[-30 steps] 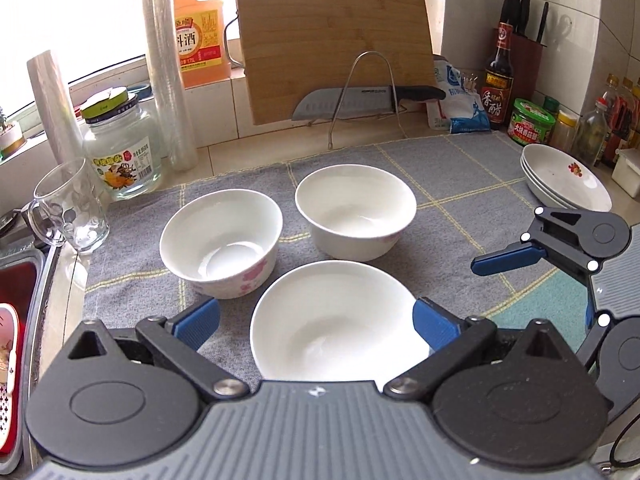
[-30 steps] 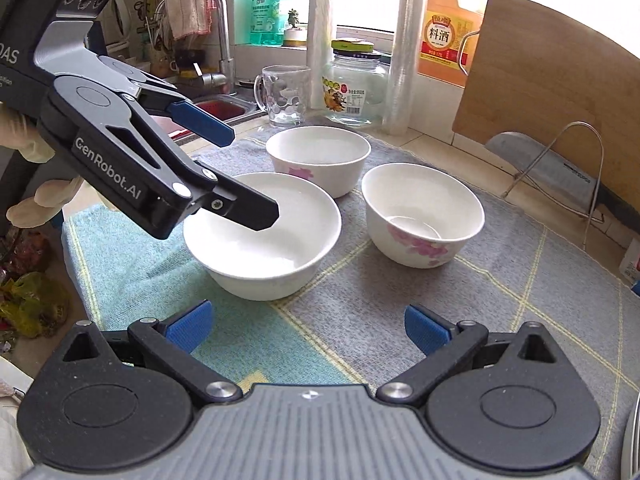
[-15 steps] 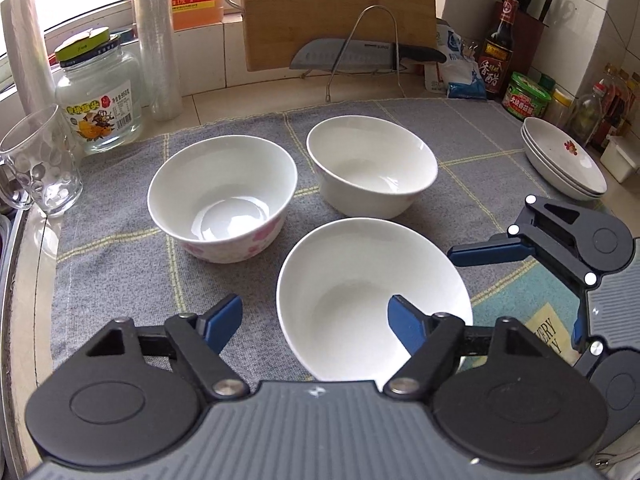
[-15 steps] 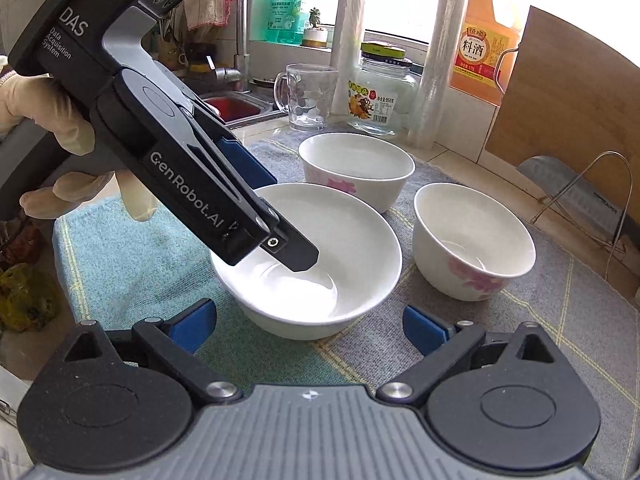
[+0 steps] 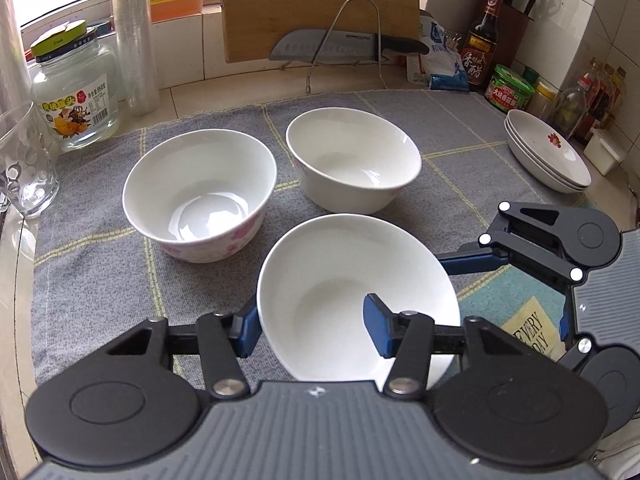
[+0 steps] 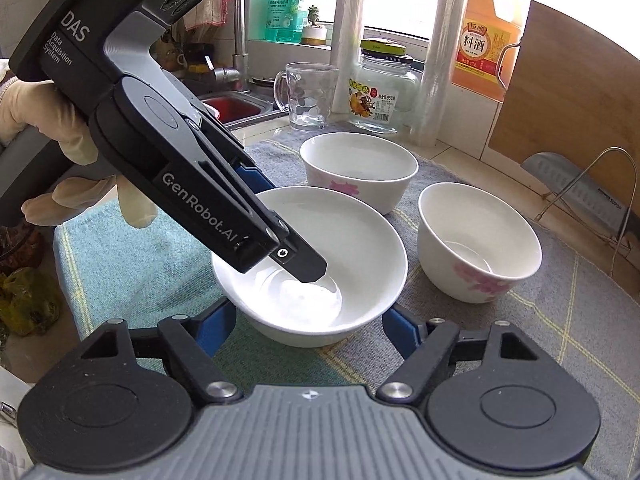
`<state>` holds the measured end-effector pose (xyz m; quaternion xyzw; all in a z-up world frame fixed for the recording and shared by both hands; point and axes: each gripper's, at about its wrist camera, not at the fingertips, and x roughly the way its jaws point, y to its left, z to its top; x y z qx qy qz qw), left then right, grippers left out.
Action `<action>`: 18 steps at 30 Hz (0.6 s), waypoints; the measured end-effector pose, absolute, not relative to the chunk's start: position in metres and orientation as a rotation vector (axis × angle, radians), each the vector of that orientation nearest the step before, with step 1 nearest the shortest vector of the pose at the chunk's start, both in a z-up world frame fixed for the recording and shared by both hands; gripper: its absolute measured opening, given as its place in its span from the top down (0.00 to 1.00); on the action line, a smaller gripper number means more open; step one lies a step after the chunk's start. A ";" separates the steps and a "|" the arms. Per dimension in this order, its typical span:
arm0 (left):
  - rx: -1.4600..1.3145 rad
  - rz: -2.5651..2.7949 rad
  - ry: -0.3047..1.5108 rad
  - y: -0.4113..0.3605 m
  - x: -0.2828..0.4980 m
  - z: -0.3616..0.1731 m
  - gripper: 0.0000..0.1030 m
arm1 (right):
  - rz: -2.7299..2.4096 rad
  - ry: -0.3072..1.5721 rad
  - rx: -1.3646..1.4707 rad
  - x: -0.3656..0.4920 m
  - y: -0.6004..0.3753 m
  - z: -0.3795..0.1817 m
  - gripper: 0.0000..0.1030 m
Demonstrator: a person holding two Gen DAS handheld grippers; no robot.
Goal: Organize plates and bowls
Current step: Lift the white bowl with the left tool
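Bowls (image 5: 200,194) sit empty; left gripper (image 5: 310,330) pinches nearest bowl's (image 5: 340,280) rim.

Cutting board (image 5: 320,8) top cut off, bottle labels (image 5: 600,88) too small

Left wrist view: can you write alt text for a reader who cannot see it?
The left gripper is shut on the rim of a plain white shallow bowl, one blue pad inside, one outside. Two deeper white bowls with pink flowers stand behind on a grey checked cloth. The right gripper reaches in from the right, jaws closing.
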<state>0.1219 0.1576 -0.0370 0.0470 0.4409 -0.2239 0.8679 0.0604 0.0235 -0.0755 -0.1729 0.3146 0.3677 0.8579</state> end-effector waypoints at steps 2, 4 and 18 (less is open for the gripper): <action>0.093 -0.471 0.926 0.159 0.122 -0.037 0.50 | 0.772 0.661 -0.364 0.061 0.024 -0.076 0.19; 0.095 -0.473 0.927 0.159 0.122 -0.037 0.50 | 0.771 0.662 -0.363 0.061 0.024 -0.075 0.19; 0.109 -0.505 0.916 0.148 0.115 -0.028 0.50 | 0.765 0.670 -0.363 0.057 0.016 -0.063 0.19</action>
